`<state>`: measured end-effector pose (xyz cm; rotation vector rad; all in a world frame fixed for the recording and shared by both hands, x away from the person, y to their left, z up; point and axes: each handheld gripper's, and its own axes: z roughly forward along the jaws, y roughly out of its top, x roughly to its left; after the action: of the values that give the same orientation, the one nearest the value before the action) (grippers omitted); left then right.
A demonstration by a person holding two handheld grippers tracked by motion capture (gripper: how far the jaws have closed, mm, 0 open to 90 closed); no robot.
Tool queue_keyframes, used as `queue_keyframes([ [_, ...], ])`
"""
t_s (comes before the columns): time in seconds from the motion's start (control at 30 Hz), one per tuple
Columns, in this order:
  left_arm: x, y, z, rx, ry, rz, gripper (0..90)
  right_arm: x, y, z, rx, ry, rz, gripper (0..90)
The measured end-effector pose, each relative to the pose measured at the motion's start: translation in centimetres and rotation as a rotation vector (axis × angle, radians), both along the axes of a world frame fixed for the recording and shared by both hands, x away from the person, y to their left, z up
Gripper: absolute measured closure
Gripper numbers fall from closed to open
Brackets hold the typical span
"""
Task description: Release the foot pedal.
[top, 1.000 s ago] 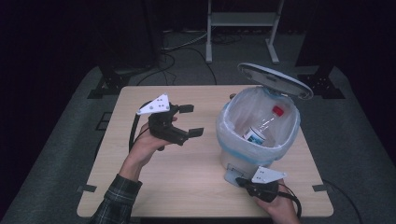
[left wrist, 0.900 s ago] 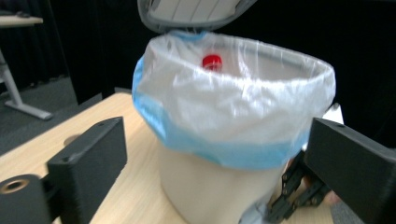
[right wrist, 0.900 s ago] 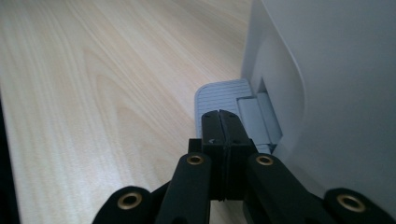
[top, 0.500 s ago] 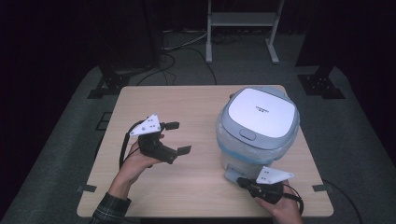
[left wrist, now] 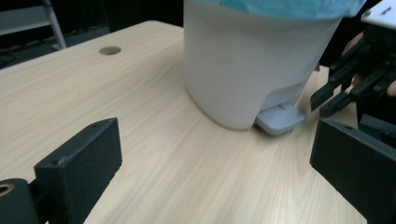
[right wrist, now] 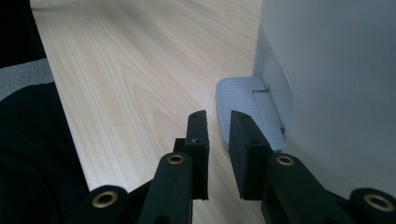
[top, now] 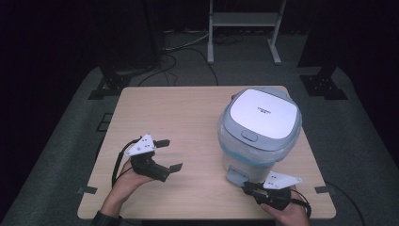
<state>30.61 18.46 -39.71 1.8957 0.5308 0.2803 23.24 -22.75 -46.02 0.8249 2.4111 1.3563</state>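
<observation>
1. Bin first: it stands on the right half of the table, white-bodied, with a pale blue liner bulging out under its rim.
2. Its lid lies flat and shut on top, white in a grey frame, with a grey push tab at its near edge.
3. At the foot of the bin, on the near side, the grey pedal sticks out flat over the table top. In my right gripper view the same pedal juts from the white wall of the bin.
4. My right gripper sits at the near right edge of the table, just near of the pedal, held in my right hand. Its jaws are nearly together with only a narrow slit between them, and they grip nothing. Their tips lie just beside the near end of the pedal; I cannot tell whether they touch it.
5. My left gripper is over the near left part of the table, well apart from the bin, in my left hand. Its jaws stand wide apart and hold nothing.
6. Along my left gripper's jaws I see bare wood between them, the bin and pedal beyond, and my right gripper off to the right of the pedal.
</observation>
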Motion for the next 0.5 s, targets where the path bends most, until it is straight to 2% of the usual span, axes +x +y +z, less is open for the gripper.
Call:
queue_keyframes([
  [0.27,-1.2,1.4,-1.0,0.027,0.009,0.035,0.6,-0.4,-1.2,-0.1,0.003,0.017,-0.033,73.5],
  [0.33,-1.5,1.6,-1.3,0.034,0.013,0.041,0.6,-0.4,-1.8,-0.1,-0.002,0.026,-0.055,72.0],
  [0.5,-2.3,2.2,-2.5,0.061,0.033,0.059,0.6,-0.5,-2.9,-0.3,-0.013,0.031,-0.086,70.7],
])
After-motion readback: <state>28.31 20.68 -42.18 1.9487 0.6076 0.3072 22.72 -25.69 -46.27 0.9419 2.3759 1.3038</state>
